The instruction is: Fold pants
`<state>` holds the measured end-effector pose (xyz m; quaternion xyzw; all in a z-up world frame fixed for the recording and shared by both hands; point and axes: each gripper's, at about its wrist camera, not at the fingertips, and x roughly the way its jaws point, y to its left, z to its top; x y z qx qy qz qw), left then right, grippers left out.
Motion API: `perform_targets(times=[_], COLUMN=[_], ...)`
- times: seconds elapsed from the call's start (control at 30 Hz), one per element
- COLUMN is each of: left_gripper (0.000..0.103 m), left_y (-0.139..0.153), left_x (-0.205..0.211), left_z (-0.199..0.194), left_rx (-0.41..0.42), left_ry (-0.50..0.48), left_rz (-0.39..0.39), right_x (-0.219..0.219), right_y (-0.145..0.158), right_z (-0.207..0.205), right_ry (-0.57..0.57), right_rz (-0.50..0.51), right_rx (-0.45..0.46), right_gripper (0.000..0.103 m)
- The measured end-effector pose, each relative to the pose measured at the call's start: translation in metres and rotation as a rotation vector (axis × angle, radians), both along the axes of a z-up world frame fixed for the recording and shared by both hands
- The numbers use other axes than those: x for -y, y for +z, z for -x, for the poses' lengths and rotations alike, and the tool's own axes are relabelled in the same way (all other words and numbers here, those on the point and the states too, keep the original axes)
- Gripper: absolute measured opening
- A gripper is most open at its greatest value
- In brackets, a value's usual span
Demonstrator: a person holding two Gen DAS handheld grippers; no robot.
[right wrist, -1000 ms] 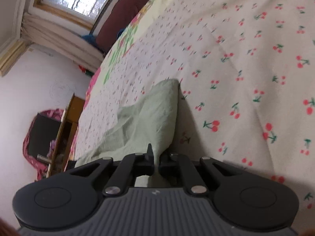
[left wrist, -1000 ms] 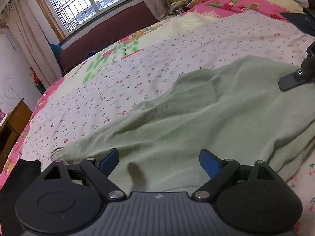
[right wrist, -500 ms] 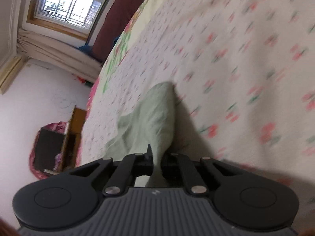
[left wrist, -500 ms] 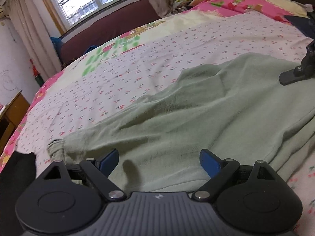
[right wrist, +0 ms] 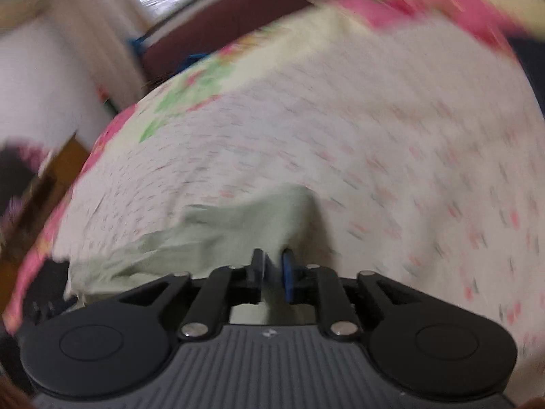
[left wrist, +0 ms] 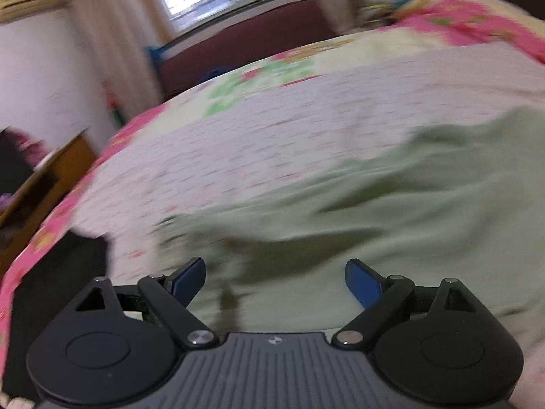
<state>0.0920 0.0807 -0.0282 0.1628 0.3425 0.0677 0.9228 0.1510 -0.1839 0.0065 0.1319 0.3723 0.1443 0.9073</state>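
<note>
Pants [left wrist: 391, 204]: pale green, spread on the bed [left wrist: 306, 129], mid-fold at a guess.
Left gripper [left wrist: 275, 277]: jaws wide apart, holding nothing, low over the cloth near its 6 o'clock edge.
Right gripper [right wrist: 272, 269]: pinched tight on a fold of pants [right wrist: 238, 225]; cloth tents up from the jaws.
Key relation: from the left gripper, cloth runs 9 to 3 o'clock, long axis across the view; narrow end, likely a cuff, near 10 o'clock.
Nearer arm: left, for the free end.
Edges: bed side falls off at 8 o'clock, by a dark item [left wrist: 58, 272] and wood furniture [left wrist: 44, 184].
Open room: bare sheet from 11 to 2 o'clock.
Caution: both views blurred; fine edges unclear.
</note>
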Motion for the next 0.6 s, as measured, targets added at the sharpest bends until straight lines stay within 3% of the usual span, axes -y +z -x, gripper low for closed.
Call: perform_targets(times=[0.07,0.2,0.27,0.37,0.5,0.53,0.6], left_gripper=[0.102,0.102,0.102,0.102,0.102,0.102,0.102], left_y=[0.002,0.013,0.019,0.022,0.022,0.021,0.020], left_x=[-0.021,-0.051,-0.055,-0.054,-0.055,-0.054,-0.052], left_z=[0.003,0.022,0.033,0.040,0.036,0.038,0.037], left_rx=[0.000,0.008,0.037,0.057,0.053,0.051,0.049], left_ry=[0.051,0.058,0.030,-0.018,-0.056,-0.065,-0.078], left_rz=[0.020,0.142,0.153,0.152,0.180,0.186,0.190], right_x=[-0.043,-0.137,-0.167,-0.177,-0.133,-0.118,-0.108], right_y=[0.010,0.006,0.011,0.023,0.007,0.006,0.013], right_z=[-0.007,-0.032,-0.029,-0.028,-0.041,-0.038,-0.023], right_ry=[0.185,0.445,0.512,0.455,0.251,0.216,0.238], right_rz=[0.049,0.093,0.142,0.302,0.544,0.545,0.452], right_rx=[0.025,-0.042,-0.008,0.053,-0.041,-0.063,-0.058], right_gripper=[0.051,0.052,0.052,0.048,0.049,0.044,0.042])
